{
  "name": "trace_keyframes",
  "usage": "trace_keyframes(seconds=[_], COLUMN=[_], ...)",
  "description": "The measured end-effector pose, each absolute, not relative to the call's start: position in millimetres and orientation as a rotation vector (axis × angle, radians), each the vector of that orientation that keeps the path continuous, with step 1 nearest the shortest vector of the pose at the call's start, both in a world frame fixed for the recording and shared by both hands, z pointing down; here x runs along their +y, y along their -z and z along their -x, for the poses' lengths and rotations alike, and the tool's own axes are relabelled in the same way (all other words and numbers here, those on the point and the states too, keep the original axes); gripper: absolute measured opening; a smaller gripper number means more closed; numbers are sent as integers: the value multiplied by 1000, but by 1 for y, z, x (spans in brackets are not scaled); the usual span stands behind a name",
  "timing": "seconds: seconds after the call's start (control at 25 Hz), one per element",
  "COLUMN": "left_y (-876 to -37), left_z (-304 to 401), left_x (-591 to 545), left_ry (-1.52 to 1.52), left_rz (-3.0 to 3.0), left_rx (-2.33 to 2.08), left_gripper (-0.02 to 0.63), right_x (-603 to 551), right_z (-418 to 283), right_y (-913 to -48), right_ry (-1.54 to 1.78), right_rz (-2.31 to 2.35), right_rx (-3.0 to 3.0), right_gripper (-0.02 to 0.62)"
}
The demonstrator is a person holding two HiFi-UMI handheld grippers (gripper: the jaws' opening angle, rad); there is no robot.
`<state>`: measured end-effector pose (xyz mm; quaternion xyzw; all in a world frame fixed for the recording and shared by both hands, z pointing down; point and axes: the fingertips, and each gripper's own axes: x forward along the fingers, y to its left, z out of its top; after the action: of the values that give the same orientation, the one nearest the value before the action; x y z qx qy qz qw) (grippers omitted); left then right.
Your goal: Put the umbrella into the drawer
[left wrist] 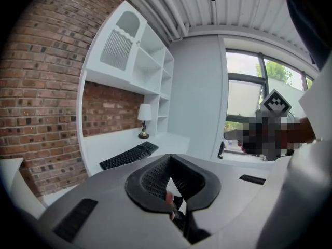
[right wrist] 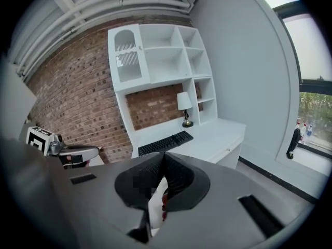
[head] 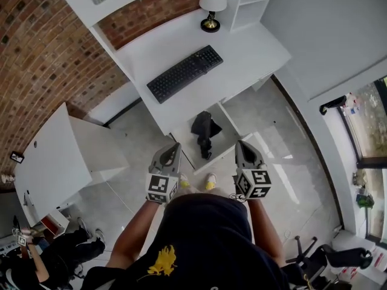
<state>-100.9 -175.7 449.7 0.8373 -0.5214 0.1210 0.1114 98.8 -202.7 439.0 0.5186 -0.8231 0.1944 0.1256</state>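
Umbrella (head: 204, 132) lies in the drawer (head: 228, 125) below the keyboard (head: 184, 73); left tool (head: 174, 147) and right tool (head: 242, 145) both pressed together, empty.

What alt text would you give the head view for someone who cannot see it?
Seen from above, a person holds a left hand-held gripper and a right hand-held gripper side by side above an open drawer where a black umbrella lies. Beyond it stands a white desk with a keyboard and lamp.
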Motion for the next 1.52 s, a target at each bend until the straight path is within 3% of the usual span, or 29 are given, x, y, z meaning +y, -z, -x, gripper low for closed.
trace_keyframes(seconds=[1.52], left_y=[-365], left_z=[115], left_x=[-201], left_ry=[-200], left_rz=[-2571], left_rx=[-1570], left_gripper=[15], right_x=[-201], right_z=[-138], right_y=[-353], right_ry=[-422], right_rz=[-1782], right_rx=[-2428], right_gripper=[0])
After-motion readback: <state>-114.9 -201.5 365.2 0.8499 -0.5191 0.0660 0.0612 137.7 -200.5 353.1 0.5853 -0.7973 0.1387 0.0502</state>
